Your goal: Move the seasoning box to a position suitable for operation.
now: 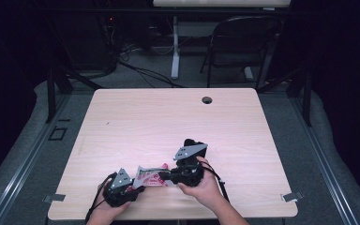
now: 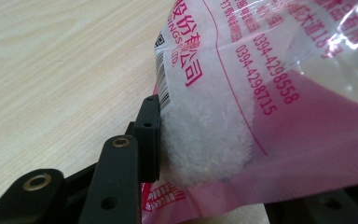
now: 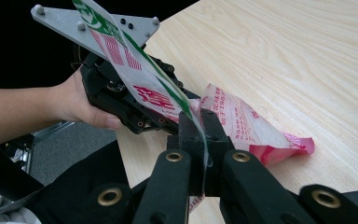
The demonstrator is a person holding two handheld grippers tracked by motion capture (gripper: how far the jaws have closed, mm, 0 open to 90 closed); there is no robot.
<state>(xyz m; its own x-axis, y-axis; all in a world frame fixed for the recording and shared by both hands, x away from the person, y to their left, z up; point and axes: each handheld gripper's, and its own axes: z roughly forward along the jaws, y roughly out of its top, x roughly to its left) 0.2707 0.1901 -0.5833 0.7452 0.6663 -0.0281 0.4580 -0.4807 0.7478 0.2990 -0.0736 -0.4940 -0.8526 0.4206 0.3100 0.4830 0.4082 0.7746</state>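
A clear plastic bag [image 1: 151, 176] with pink and red print and white granules inside hangs between my two grippers, just above the table's front edge. My left gripper [image 1: 138, 186] has the bag's granule-filled end between its jaws. In the left gripper view one pad [image 2: 150, 135] presses into the bulge of the bag [image 2: 242, 107], and the other jaw is mostly hidden under it. My right gripper [image 3: 204, 135] is shut on the bag's flat printed edge [image 3: 168, 100], which runs up past the left gripper's grey plate [image 3: 56, 18].
The wooden table [image 1: 178, 117] stretches away behind the grippers, with a round cable hole [image 1: 207, 100] near its far edge. A folding chair [image 1: 243, 42] and a desk leg [image 1: 175, 47] stand on the floor beyond. A hand [image 3: 81, 105] holds the left gripper.
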